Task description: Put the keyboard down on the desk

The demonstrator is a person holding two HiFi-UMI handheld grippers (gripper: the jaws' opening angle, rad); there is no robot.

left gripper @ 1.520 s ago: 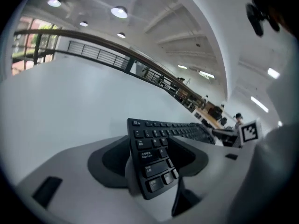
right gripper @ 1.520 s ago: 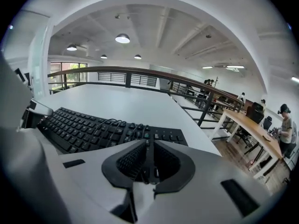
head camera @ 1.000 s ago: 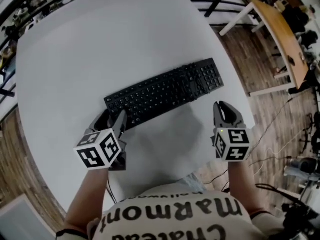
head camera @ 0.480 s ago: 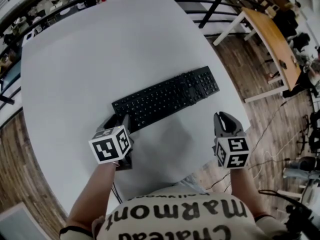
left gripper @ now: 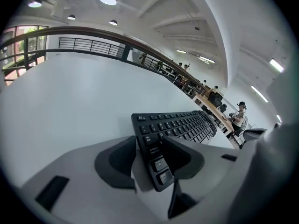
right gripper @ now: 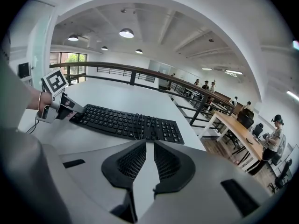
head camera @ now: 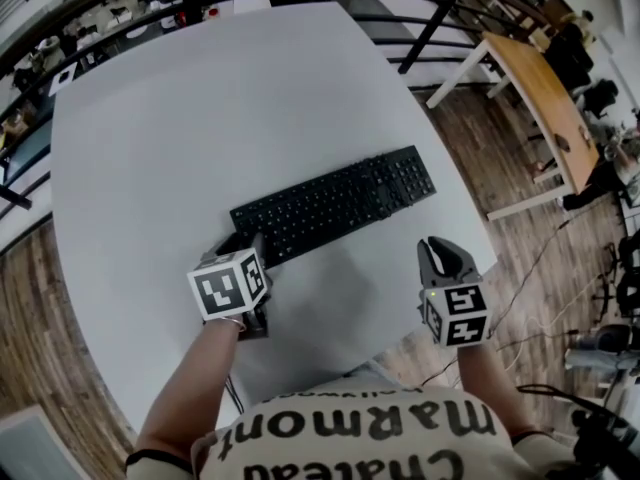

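Left gripper (head camera: 243, 245) has just pinched keyboard (head camera: 335, 203) end, on desk (head camera: 200, 108); right gripper (head camera: 440, 256) pressed together, empty. Release still due.

Desk (head camera: 200, 118) open all round; keyboard (head camera: 335, 203) crosses the middle.
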